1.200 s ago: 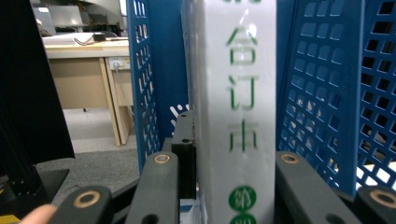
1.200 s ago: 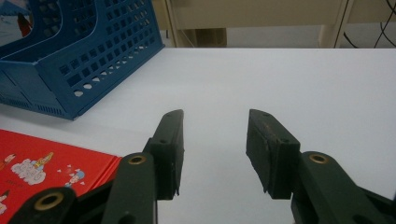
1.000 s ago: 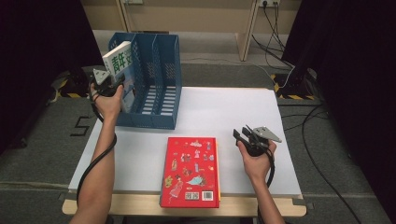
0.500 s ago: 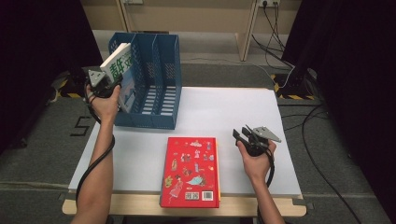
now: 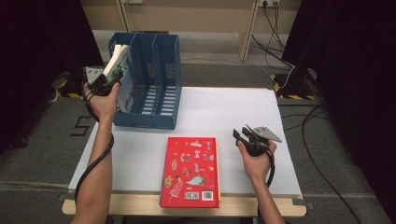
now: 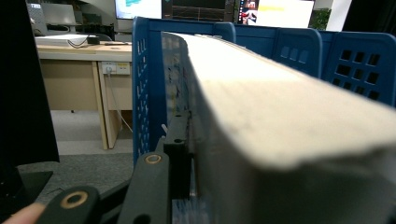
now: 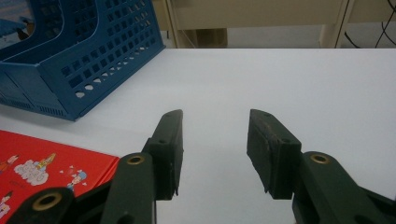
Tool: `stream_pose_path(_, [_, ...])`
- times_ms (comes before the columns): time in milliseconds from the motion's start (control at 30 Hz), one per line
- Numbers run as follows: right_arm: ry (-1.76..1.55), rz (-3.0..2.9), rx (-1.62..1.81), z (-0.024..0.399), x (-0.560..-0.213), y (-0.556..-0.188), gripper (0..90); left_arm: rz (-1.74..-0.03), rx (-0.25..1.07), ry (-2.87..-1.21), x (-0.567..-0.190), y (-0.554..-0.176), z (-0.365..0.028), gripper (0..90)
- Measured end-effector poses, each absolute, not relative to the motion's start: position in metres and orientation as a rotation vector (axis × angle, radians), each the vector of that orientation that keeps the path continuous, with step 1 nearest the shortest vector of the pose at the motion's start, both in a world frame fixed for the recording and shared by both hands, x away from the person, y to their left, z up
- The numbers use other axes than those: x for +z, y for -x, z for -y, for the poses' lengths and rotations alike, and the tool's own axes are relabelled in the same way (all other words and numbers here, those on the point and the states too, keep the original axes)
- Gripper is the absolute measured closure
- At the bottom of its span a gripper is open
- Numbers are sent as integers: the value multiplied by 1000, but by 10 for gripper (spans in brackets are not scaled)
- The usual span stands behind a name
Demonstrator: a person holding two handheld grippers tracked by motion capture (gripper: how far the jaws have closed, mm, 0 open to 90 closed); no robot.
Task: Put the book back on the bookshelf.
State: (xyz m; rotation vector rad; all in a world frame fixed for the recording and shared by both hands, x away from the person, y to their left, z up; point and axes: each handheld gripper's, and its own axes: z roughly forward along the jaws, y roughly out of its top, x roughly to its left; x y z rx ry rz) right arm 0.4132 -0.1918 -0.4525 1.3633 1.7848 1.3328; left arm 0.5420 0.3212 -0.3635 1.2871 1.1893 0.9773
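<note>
The red book (image 5: 190, 171) lies flat at the near edge of the counter (image 5: 233, 112), in front of the blue file rack (image 5: 154, 88). The right gripper (image 5: 243, 134) waits beside it, fingers spread and empty. At the rack's left compartment, the left gripper (image 5: 111, 80) pinches the white book (image 5: 117, 59), long axis upright and tilted, seemingly partly inside the slot.

Perforated blue plastic rack (image 5: 154, 79), matt paper page edges of the book (image 6: 261, 107), seemingly glossy red book cover (image 5: 191, 170).
</note>
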Motion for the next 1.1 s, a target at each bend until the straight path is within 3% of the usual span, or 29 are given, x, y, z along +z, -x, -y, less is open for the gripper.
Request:
stream_pose_path(333, [-1367, -1788, 1332, 192, -452, -413, 560, -1234, 960, -1292, -364, -530, -314, 649])
stream_pose_path(667, [-1379, -1789, 1326, 193, -453, -413, 557, -1254, 958, -1310, -360, -532, -314, 717])
stream_pose_path(1100, [-1387, -1790, 1327, 194, -453, -413, 553, -1284, 918, -1346, -356, -541, -311, 706])
